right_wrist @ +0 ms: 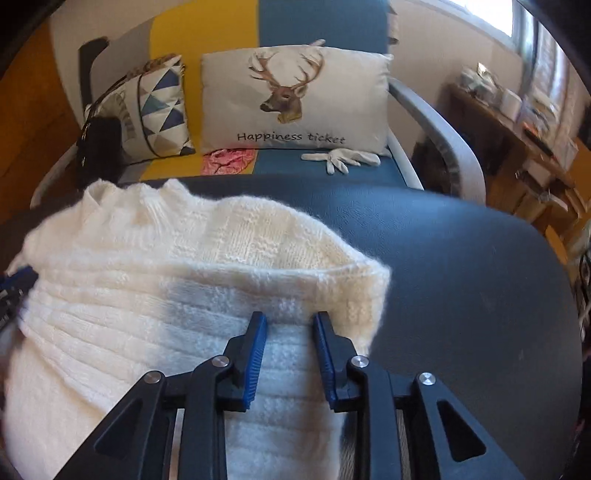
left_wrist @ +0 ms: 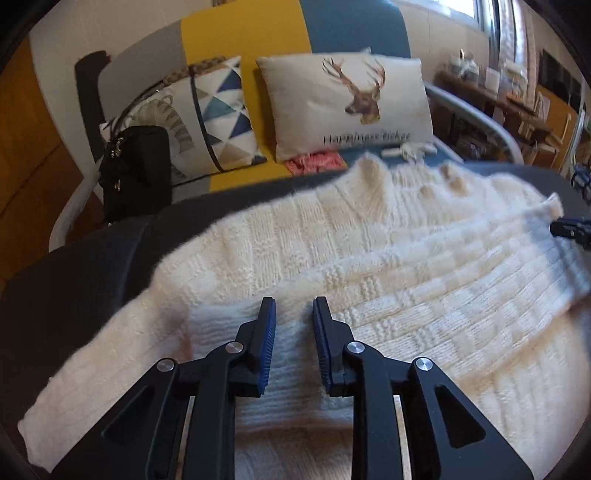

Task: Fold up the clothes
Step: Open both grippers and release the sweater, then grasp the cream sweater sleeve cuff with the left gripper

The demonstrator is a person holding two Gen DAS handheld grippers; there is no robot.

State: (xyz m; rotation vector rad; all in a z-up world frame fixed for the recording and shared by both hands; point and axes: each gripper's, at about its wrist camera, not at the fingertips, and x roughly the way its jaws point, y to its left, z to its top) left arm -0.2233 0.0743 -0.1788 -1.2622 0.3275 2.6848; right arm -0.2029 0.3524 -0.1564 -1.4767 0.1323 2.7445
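While both claws hang low over the knit, neither has closed on it. The left claw (left_wrist: 293, 306) stands with its blue-padded fingers (left_wrist: 269, 332) parted by a moderate gap, white wool showing between them and nothing pinched; it sits above the near edge of the cream sweater (left_wrist: 369, 266). The right claw (right_wrist: 290, 321) is parted about as far, its fingers (right_wrist: 256, 343) astride a ribbed band of the sweater (right_wrist: 166, 295), with fabric visible in the gap; whether the pads touch the wool cannot be told. In the left wrist view, a dark tip of the right claw (left_wrist: 570, 229) shows at the far right edge of the garment.

Spread across the dark tabletop (right_wrist: 461, 277), the sweater lies partly doubled over, a thick folded edge running across it in the left view and a rounded corner just ahead of the right claw. Its high ribbed collar (right_wrist: 110, 195) lies toward the far side of the tabletop.

Beyond the tabletop stands a sofa (right_wrist: 314, 26) in yellow and blue panels. On it lean a deer cushion (right_wrist: 295, 99) lettered "Happiness ticket" and a triangle-patterned cushion (right_wrist: 159, 107), with a black bag (left_wrist: 136, 170) at the left. A pink cloth (right_wrist: 227, 160) and white gloves (right_wrist: 343, 158) lie on the seat in front of the deer cushion. A cluttered wooden shelf (right_wrist: 517, 122) stands at the right under a window.
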